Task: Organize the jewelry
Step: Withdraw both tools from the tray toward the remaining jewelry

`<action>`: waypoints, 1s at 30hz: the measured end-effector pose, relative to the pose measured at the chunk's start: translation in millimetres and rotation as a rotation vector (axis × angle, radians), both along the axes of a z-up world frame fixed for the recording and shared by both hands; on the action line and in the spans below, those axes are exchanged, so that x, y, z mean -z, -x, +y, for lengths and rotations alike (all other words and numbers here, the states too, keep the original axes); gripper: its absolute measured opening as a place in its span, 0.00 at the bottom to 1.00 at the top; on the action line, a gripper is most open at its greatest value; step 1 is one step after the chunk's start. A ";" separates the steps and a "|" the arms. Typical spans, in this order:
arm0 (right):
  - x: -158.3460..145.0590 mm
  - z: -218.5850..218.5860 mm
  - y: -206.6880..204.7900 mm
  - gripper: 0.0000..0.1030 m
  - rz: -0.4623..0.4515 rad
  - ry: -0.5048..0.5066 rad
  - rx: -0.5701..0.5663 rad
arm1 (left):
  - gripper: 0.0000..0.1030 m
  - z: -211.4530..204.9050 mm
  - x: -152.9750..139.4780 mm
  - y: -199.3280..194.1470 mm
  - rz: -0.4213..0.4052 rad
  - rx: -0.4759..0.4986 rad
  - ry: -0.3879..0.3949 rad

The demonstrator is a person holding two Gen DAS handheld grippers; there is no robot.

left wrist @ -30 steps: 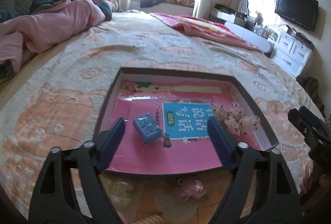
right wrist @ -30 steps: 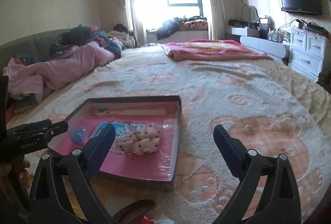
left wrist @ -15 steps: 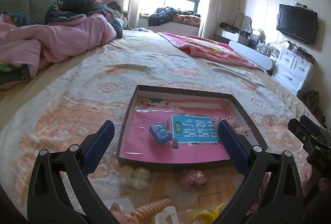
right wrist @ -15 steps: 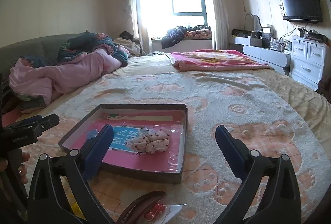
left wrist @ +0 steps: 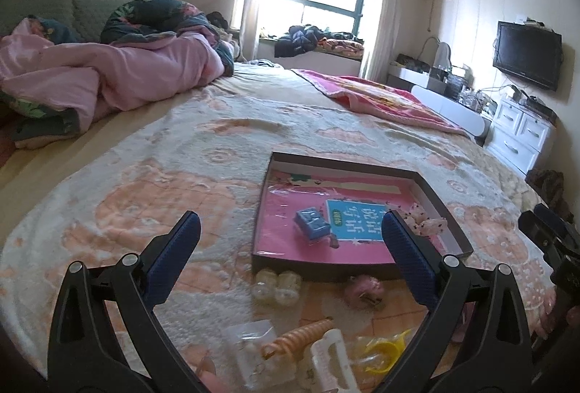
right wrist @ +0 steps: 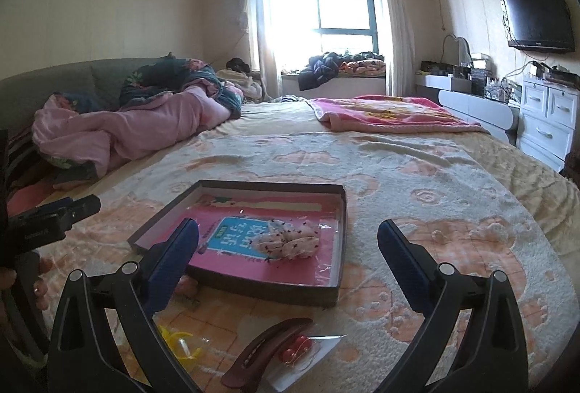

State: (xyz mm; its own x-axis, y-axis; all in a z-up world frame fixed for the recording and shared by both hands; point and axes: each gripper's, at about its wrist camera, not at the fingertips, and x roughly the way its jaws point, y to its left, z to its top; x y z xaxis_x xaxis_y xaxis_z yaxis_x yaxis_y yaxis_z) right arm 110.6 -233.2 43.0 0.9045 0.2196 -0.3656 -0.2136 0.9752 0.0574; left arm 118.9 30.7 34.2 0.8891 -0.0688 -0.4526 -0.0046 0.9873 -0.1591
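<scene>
A shallow dark tray (left wrist: pixel 348 169) with a pink lining lies on the bed; it also shows in the right wrist view (right wrist: pixel 337 240). In it lie a small blue box (left wrist: pixel 311 224) and a speckled white scrunchie (right wrist: pixel 286 242). In front of the tray lie two clear beads (left wrist: pixel 277 288), a pink hair piece (left wrist: pixel 364 289), an orange spiral tie (left wrist: pixel 297 338), a yellow ring (left wrist: pixel 384 355) and a brown hair clip (right wrist: pixel 266 349). My left gripper (left wrist: pixel 288 237) is open and empty, above these pieces. My right gripper (right wrist: pixel 288 240) is open and empty, near the tray's front.
A patterned bedspread (left wrist: pixel 145 197) covers the bed. A pink quilt (left wrist: pixel 119 74) is heaped at the far left and a pink blanket (right wrist: pixel 384 112) lies at the far right. White drawers (right wrist: pixel 547 121) stand by the right wall.
Both grippers have drawn back and up from the tray. The left gripper has shifted left, so the loose pieces in front of the tray now show. The blue box and scrunchie stay in the tray.
</scene>
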 end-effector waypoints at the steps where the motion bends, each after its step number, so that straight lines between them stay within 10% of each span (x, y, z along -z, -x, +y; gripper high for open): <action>1: 0.5 1.4 0.8 0.94 0.001 0.001 -0.005 | 0.89 2.0 0.4 2.2 0.000 -0.005 0.005; 30: 44.0 69.7 26.2 0.94 0.105 0.124 -0.226 | 0.89 44.4 51.5 44.8 0.140 -0.046 -0.040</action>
